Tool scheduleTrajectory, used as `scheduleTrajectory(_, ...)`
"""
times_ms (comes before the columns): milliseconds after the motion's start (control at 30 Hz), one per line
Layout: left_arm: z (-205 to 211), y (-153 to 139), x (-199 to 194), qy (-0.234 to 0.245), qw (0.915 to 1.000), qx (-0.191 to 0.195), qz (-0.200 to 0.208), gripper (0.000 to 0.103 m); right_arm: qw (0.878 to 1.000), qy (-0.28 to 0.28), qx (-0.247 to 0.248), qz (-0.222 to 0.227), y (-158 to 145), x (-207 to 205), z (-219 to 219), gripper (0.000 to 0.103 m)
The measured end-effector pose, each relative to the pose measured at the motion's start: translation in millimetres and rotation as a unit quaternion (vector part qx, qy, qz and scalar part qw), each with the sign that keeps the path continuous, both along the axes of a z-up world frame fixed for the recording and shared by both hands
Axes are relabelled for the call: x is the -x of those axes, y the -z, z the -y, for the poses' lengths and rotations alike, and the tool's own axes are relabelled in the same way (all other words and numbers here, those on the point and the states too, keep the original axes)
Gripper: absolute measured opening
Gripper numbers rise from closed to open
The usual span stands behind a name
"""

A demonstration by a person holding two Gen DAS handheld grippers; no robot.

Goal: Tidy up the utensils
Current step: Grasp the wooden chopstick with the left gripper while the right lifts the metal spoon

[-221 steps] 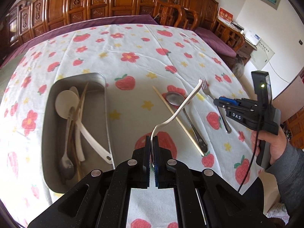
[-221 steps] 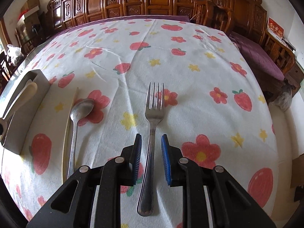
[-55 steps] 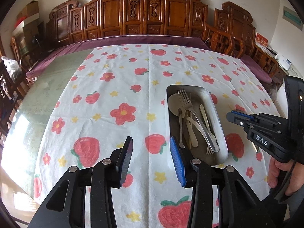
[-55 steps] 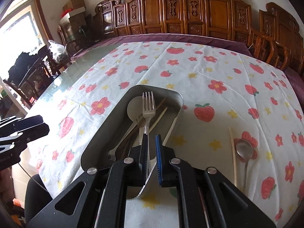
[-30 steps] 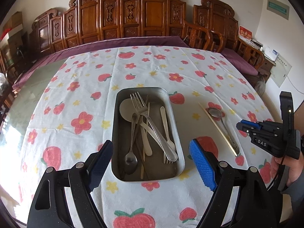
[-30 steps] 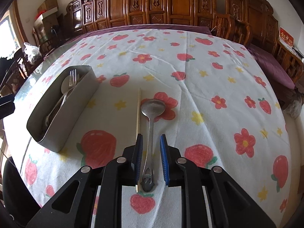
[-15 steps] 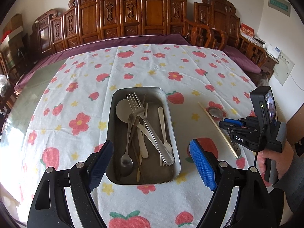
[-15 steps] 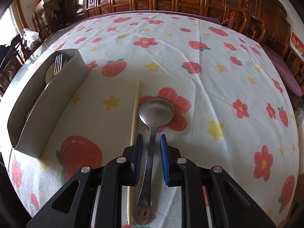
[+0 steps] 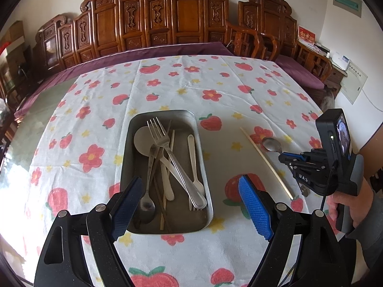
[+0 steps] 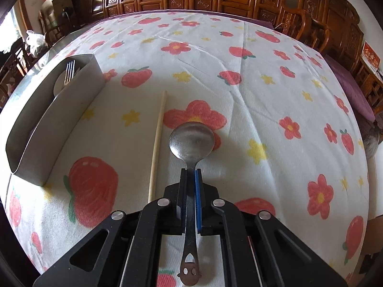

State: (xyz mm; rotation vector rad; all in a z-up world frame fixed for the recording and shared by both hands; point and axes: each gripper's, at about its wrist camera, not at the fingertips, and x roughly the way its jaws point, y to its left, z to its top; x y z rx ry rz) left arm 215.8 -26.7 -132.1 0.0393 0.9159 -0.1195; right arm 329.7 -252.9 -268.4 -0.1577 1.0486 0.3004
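Covered by a white tablecloth (image 9: 182,91) printed with strawberries and flowers, reaching almost to the left edge of the table (image 9: 31,124). Held a metal tray (image 9: 202,167) of cutlery near the middle of the near edge. Carried a pale chopstick (image 10: 156,143) to the tray's right, well apart from it. Bore a steel spoon (image 10: 191,141) just beside the chopstick, bowl pointing toward the far edge.

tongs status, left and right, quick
Left tongs: open, holding nothing.
Right tongs: shut on the metal spoon handle.
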Motion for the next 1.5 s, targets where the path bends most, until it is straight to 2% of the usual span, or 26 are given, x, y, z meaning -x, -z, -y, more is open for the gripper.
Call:
scheduleTrajectory(367, 48, 16, -10, 0.029, 0.9995, 0.002, -0.009, 0.079, 0.999, 0.025, -0.035, 0.016, -14, 50, 54, 0.007)
scheduleTrajectory(867, 113, 59, -32, 0.070, 0.9967, -0.004, -0.041, 0.079, 0.997, 0.039, -0.059, 0.017, -11, 73, 85, 0.007)
scheduleTrajectory(1367, 147, 106, -61, 0.079, 0.9925, -0.017, -0.092, 0.055, 0.996, 0.040, -0.072, 0.013, -7, 74, 89, 0.007)
scheduleTrajectory(1467, 152, 108, -60, 0.083, 0.9923, -0.027, -0.088, 0.052, 0.997, 0.040, -0.072, 0.012, -7, 74, 88, 0.007)
scheduleTrajectory(1500, 152, 108, -59, 0.082, 0.9923, -0.029, -0.088, 0.046, 0.997, 0.040, -0.071, 0.013, -8, 74, 87, 0.007)
